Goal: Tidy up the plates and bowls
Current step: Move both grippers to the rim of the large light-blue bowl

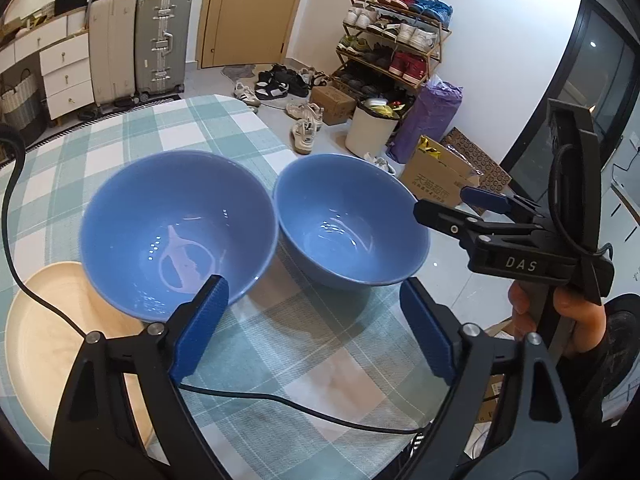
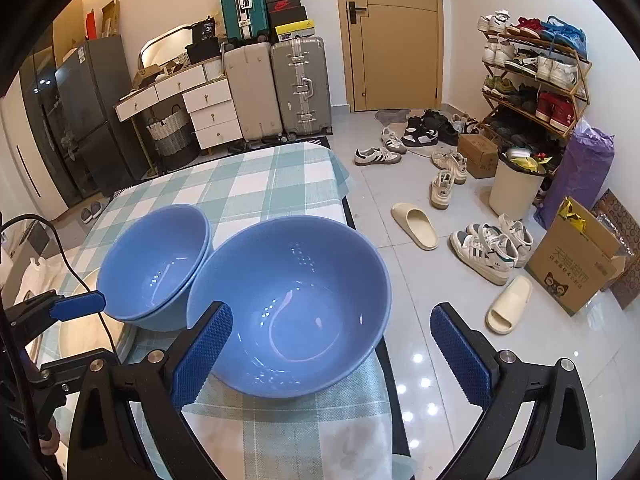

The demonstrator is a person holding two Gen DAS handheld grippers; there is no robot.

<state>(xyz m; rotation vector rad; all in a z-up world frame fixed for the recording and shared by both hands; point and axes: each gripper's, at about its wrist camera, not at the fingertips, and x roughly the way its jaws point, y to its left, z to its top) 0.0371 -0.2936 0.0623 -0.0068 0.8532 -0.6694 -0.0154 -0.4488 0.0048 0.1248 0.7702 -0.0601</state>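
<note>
Two blue bowls stand side by side on the checked tablecloth. In the left wrist view the left bowl (image 1: pixel 176 224) rests partly on a cream plate (image 1: pixel 48 344), and the right bowl (image 1: pixel 348 220) stands near the table's right edge. My left gripper (image 1: pixel 316 320) is open, just in front of both bowls, its left fingertip at the left bowl's rim. In the right wrist view the left one (image 2: pixel 154 264) looks like two nested bowls, and the near bowl (image 2: pixel 292 304) sits at the table edge. My right gripper (image 2: pixel 332 348) is open around the near bowl's front.
A black cable (image 1: pixel 280 404) trails across the tablecloth (image 1: pixel 192 136) in front of the bowls. The table edge (image 2: pixel 352 208) drops to a tiled floor with shoes, slippers (image 2: pixel 416 224), a bin (image 2: pixel 516 184) and cardboard boxes (image 2: pixel 576 256).
</note>
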